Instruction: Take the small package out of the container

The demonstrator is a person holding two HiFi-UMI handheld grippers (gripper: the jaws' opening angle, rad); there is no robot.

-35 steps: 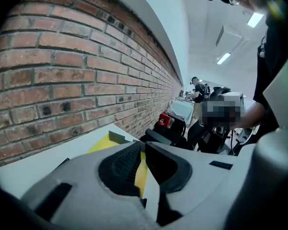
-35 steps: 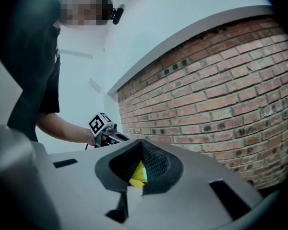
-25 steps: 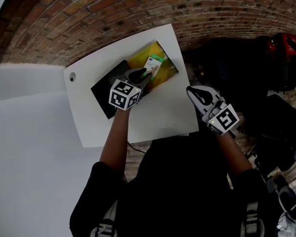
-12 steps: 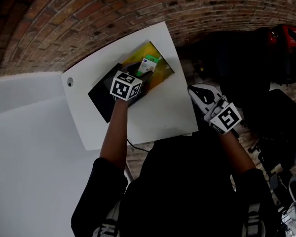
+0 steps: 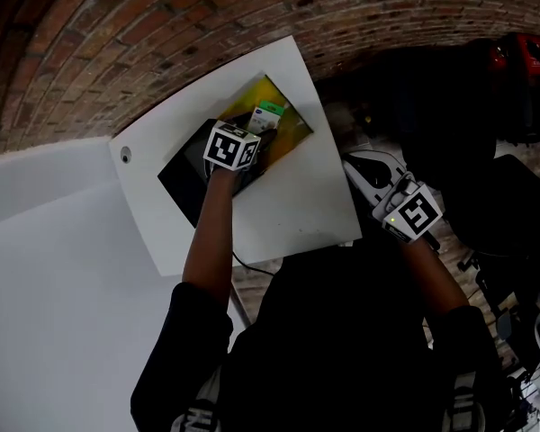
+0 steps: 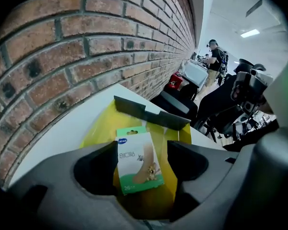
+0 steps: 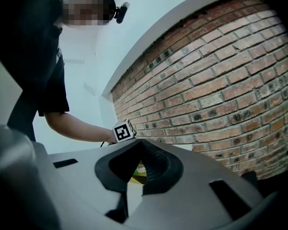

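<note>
Head view: your left gripper (image 5: pixel 255 135) is at the upper middle of the frame, over the yellow container (image 5: pixel 297 131) on the white table (image 5: pixel 297 205). Compared with a second ago it has dropped closer to the container and tipped more steeply downward. The small package (image 5: pixel 269 115), green and white, shows just past its tip, still inside the container. A black mat (image 5: pixel 182 183) lies to the lower left of the container. Your right gripper (image 5: pixel 371 175) hangs at the right edge of the table, well apart from the package.

Left gripper view: the jaws have just been opening and now stand spread wide. The small package (image 6: pixel 136 161) sits between them at the lower centre of the frame, resting on the yellow container (image 6: pixel 100 127). I cannot see either pad pressing on it, so it is framed, not gripped. A dark grey flap (image 6: pixel 152 113) crosses behind it, and the brick wall (image 6: pixel 86 42) fills the upper left.

Right gripper view: the jaws of your right gripper (image 7: pixel 137 143) are pressed together with nothing between them. Your left arm shows at centre left, in front of the brick wall.

By my reading, the reach is made and the jaws are lined up. Closing on the package and lifting it out remain to be done.
</note>
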